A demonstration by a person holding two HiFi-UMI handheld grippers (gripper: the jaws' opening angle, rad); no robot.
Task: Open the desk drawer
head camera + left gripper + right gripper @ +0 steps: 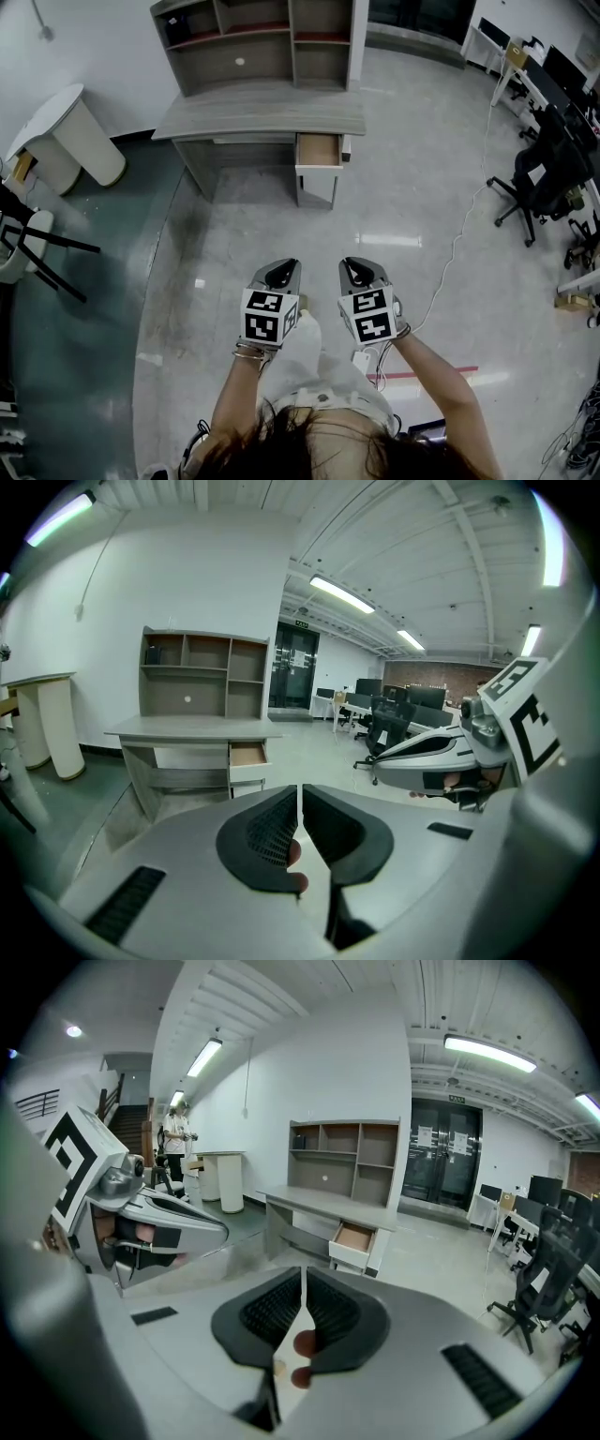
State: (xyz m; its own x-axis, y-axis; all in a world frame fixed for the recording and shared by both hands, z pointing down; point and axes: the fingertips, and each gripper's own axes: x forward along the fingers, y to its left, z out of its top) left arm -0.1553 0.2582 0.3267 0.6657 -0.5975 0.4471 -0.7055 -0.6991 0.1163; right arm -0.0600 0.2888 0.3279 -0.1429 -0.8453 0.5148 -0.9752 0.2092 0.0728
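Observation:
A grey desk (262,114) with a shelf hutch stands across the floor, far ahead of me. Its top right drawer (320,150) is pulled out and shows a bare wooden inside; it also shows in the left gripper view as the drawer (247,754) and in the right gripper view as the drawer (354,1237). My left gripper (280,269) and right gripper (357,267) hang side by side over the floor, well short of the desk. The left gripper (299,791) is shut with nothing in it. The right gripper (303,1276) is shut and holds nothing.
A white pedestal table (67,131) and a black-legged chair (42,246) stand at the left. Office chairs (544,178) and desks fill the right side. A white cable (452,262) runs over the glossy floor. A person (176,1152) stands far off.

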